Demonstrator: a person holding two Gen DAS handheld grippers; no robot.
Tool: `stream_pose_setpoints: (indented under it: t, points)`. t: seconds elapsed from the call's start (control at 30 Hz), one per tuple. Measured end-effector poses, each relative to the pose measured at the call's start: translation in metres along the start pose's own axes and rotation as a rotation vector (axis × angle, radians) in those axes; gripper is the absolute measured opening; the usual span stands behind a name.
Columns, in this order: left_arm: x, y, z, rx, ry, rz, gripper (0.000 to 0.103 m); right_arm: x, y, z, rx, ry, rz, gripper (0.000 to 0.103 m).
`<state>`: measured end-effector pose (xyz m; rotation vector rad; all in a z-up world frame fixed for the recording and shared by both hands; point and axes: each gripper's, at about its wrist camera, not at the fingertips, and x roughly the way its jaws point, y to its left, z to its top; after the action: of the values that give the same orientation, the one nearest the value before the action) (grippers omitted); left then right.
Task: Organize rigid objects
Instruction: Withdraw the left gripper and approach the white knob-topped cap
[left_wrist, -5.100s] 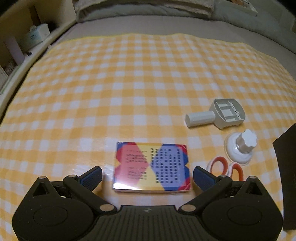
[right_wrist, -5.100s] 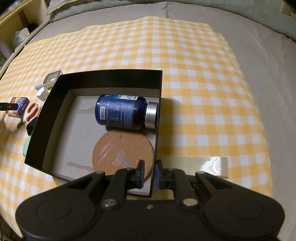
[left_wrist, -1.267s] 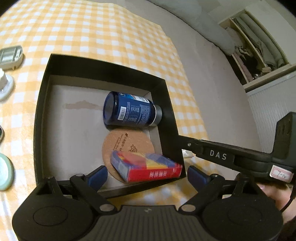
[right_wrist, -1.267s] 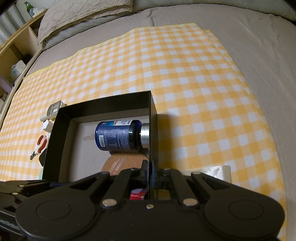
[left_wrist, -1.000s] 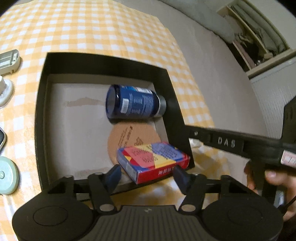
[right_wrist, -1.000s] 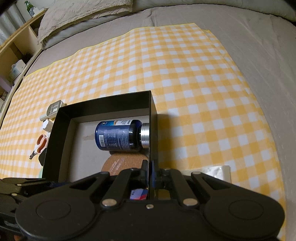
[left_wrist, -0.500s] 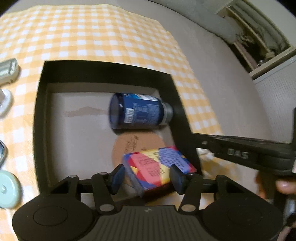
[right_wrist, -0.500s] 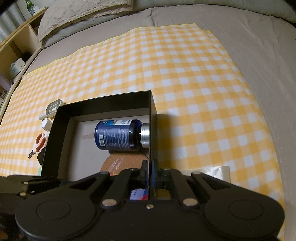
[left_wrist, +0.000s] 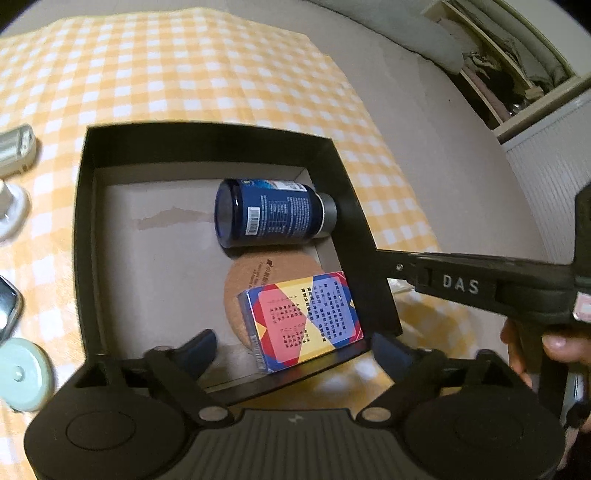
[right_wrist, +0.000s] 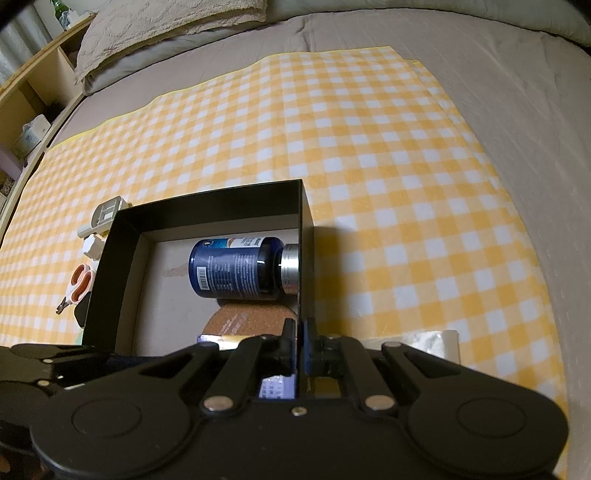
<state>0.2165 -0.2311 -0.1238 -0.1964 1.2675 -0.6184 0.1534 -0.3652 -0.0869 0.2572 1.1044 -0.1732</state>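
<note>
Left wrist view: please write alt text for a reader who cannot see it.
The open left gripper hovers over a colourful card box lying on a cork coaster inside a black box, beside a blue bottle. The right gripper clamps the box's wall.

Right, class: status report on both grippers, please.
Left gripper open, card box released in tray. Right gripper shut on tray wall. Nothing in the way.

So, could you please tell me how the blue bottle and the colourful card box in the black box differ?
The blue bottle is a dark round cylinder lying on its side; the colourful card box is a flat rectangle, red, blue and yellow. The bottle lies beside the cork coaster; the card box lies partly on it. Both sit inside the black box.
</note>
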Motion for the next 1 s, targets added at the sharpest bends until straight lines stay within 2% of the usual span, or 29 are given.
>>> stream_pose_setpoints:
  t: [0.23, 0.57, 1.0]
  points:
    - [-0.023, -0.006, -0.005, 0.093, -0.072, 0.068, 0.102, 0.002, 0.004, 0.000, -0.025, 0.007, -0.018, 0.004]
    - [-0.066, 0.019, 0.000, 0.164, -0.236, 0.220, 0.103, 0.007, 0.014, 0.001, -0.081, 0.004, -0.069, 0.004]
    - [-0.111, 0.089, 0.034, 0.121, -0.414, 0.427, 0.103, 0.015, 0.022, 0.002, -0.125, 0.007, -0.127, 0.006]
